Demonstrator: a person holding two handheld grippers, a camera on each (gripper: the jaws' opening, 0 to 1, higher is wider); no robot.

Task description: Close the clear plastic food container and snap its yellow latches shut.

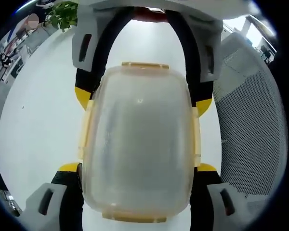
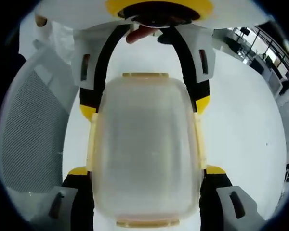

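Note:
The clear plastic food container (image 1: 139, 139) lies on the white table (image 1: 38, 120) with its lid on, seen from above. Yellow latches run along both long sides (image 1: 84, 134) and both short ends (image 1: 144, 66). My left gripper (image 1: 138, 168) straddles the near end, its yellow-tipped jaws pressed against the container's two sides. From the opposite end my right gripper (image 1: 142, 99) clasps the sides in the same way. In the right gripper view the container (image 2: 147, 149) sits between the right gripper (image 2: 148, 170) below and the left gripper (image 2: 145, 108) above.
A grey mesh chair (image 1: 250, 130) stands close beside the table, also seen as the chair (image 2: 29, 134) in the right gripper view. A green plant (image 1: 65, 14) is at the far edge. A person's finger (image 2: 139, 33) shows behind the left gripper.

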